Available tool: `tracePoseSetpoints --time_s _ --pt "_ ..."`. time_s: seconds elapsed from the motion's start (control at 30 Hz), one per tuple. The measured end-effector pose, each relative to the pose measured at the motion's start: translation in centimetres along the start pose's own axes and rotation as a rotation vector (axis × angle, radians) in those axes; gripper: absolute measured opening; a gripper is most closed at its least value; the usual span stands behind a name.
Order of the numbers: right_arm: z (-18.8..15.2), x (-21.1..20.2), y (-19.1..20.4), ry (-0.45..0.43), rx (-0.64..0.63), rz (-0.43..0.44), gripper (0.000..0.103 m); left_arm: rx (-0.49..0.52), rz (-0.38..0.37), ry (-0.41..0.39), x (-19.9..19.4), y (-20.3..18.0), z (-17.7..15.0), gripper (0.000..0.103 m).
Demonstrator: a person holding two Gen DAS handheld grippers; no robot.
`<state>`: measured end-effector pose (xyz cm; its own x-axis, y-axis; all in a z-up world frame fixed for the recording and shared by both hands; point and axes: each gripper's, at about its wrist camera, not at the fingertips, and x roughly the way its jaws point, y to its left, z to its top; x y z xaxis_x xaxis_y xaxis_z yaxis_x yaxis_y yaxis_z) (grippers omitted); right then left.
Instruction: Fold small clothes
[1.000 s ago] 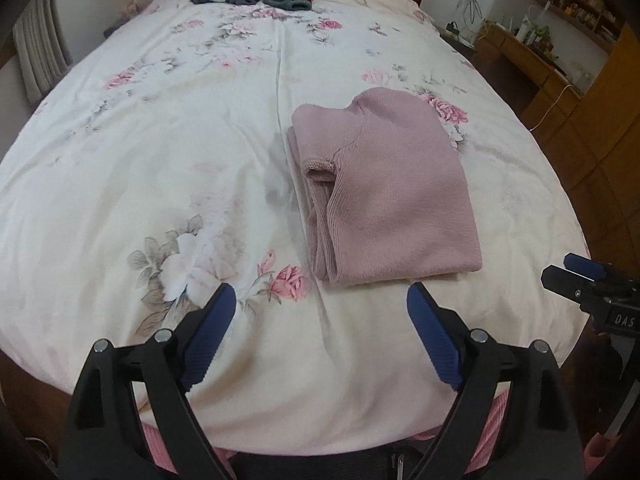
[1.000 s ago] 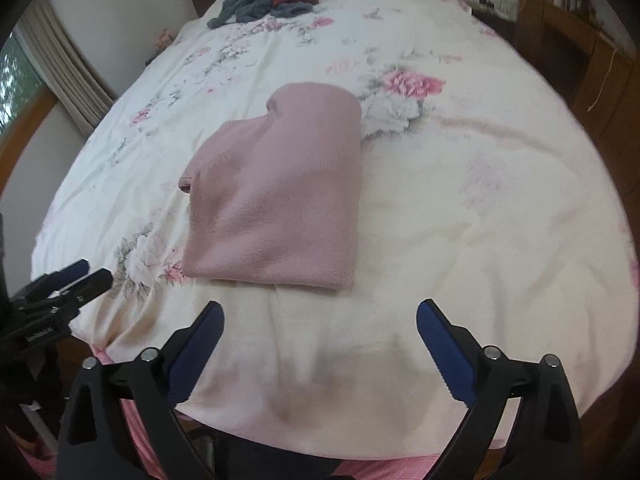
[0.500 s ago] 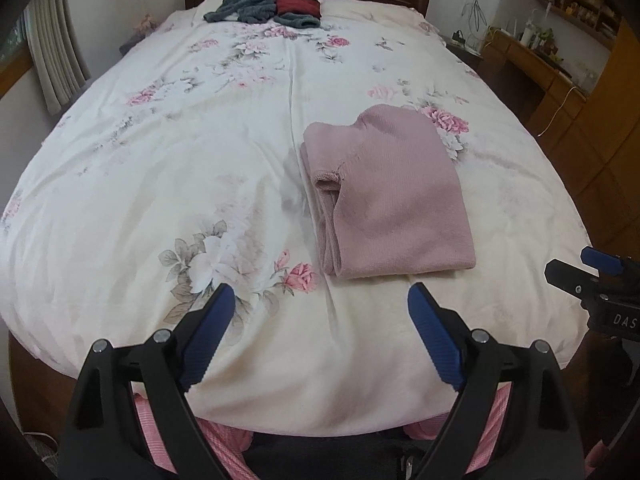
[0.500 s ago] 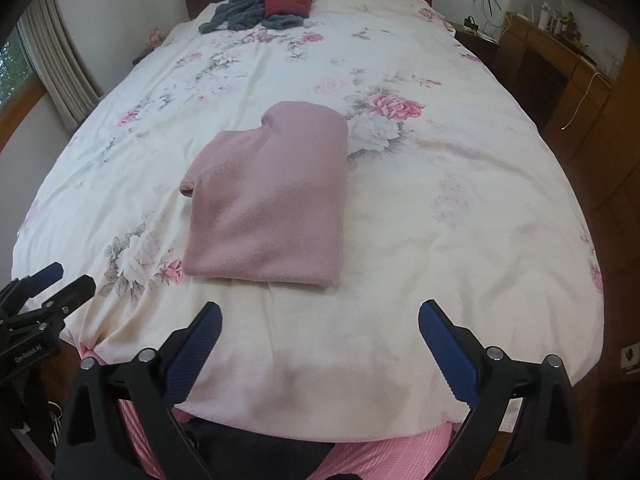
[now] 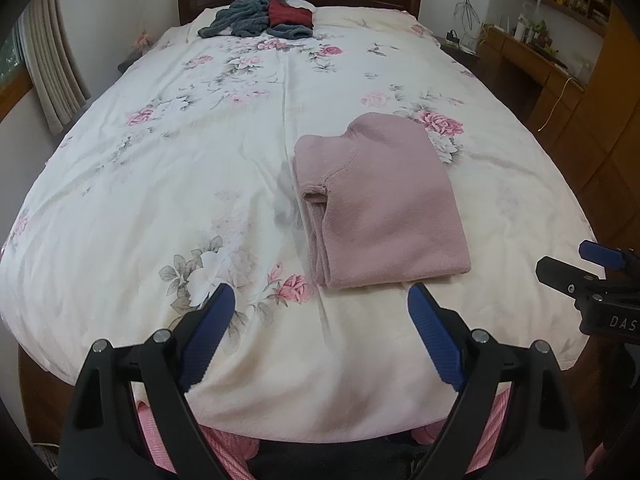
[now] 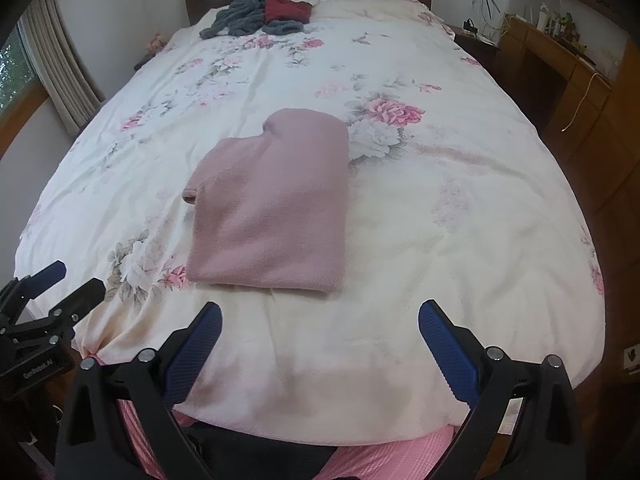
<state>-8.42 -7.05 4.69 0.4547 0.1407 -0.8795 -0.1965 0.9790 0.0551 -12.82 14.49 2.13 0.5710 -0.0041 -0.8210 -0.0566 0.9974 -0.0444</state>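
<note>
Pink knit, the folded sweater (image 5: pixel 380 204) lies flat on the floral bedspread (image 5: pixel 160 184), toward the foot of the bed and a little right of its centre seam. I hold both tools back over the bed's near edge, clear of the cloth. My left hand-held gripper (image 5: pixel 318 336) is released and empty; so is my right hand-held gripper (image 6: pixel 320 344). The sweater sits straight ahead of both, its long axis running away from me toward the headboard. I judge this piece done; the unfolded pile (image 5: pixel 260 18) waits well apart, by the headboard.
</note>
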Motion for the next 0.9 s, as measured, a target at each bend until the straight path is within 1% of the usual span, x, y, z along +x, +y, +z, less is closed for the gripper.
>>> tracePoseSetpoints --time_s 0.17,0.43,0.9 --pt "0.2 0.8 -0.6 0.018 0.007 -0.041 0.099 0.005 -0.001 0.008 0.5 -0.5 0.0 0.088" --pt "0.6 1.2 -1.0 0.037 0.004 -0.068 0.099 0.007 -0.001 0.008 0.8 -0.6 0.1 0.088" --pt "0.8 1.3 -1.1 0.042 0.013 -0.047 0.099 0.008 -0.005 0.007 1.0 -1.0 0.2 0.088"
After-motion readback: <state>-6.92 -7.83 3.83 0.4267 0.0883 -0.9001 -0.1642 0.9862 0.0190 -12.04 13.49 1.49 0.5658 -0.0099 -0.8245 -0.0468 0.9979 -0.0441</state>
